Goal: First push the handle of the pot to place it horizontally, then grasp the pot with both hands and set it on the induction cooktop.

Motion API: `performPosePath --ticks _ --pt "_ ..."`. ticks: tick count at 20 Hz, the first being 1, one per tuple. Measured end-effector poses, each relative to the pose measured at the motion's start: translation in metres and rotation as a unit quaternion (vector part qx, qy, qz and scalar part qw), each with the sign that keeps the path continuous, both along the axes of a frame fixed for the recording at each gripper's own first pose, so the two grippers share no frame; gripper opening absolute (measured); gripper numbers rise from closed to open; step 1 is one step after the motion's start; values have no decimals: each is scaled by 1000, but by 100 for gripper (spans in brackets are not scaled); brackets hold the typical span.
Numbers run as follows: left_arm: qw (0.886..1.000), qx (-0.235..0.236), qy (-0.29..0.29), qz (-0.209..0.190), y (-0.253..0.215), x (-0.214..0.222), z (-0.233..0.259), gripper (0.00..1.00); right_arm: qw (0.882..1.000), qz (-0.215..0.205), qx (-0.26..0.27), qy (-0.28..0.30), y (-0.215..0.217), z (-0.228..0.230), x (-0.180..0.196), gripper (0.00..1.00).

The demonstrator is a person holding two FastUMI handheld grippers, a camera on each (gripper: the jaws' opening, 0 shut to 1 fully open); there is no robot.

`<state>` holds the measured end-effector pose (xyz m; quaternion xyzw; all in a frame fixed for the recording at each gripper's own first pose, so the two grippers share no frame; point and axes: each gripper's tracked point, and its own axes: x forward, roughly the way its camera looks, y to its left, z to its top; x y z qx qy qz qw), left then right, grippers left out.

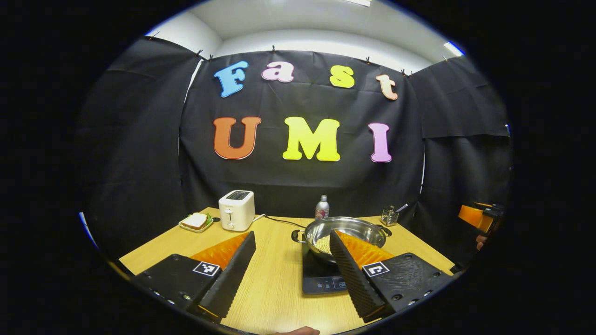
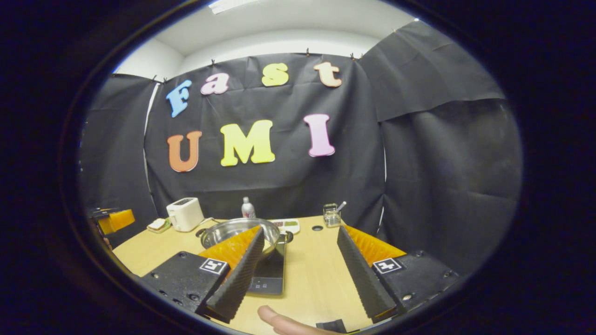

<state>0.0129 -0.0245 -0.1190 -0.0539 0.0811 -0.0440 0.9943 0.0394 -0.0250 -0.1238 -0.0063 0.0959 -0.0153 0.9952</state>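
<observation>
steel pot [image 1: 345, 231] on induction cooktop [image 1: 319, 274], both grippers' fingers spread, empty

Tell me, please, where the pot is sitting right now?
In the left gripper view, the pot sits on the induction cooktop, right of the toaster, with the bottle behind it.

Pot [image 1: 347, 232] on induction cooktop [image 1: 321, 274], toaster [image 1: 237, 210] left, bottle [image 1: 321, 208] behind

toaster [image 1: 237, 210], sandwich plate [image 1: 196, 222], bottle [image 1: 321, 208]
</observation>
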Motion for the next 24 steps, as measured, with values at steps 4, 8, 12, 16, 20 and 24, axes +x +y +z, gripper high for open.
performPosePath --ticks 4,8,12,16,20,24 --pt "999 17 -35 21 14 -25 35 95 999 -24 -14 -44 -6 39 -25 99" --pt "995 43 -85 35 22 -52 72 94 996 -21 -22 -89 -4 74 -53 96" --pt "993 35 -108 19 14 -73 90 95 993 -23 -32 -114 -3 95 -70 96" --pt "993 26 -110 14 13 -74 84 96 991 -23 -46 -126 -5 92 -75 96" --pt "996 25 -89 14 15 -68 73 96 992 -23 -40 -114 -11 86 -70 96" --pt "996 30 -88 15 14 -64 70 96 993 -14 -35 -115 -10 84 -68 96"
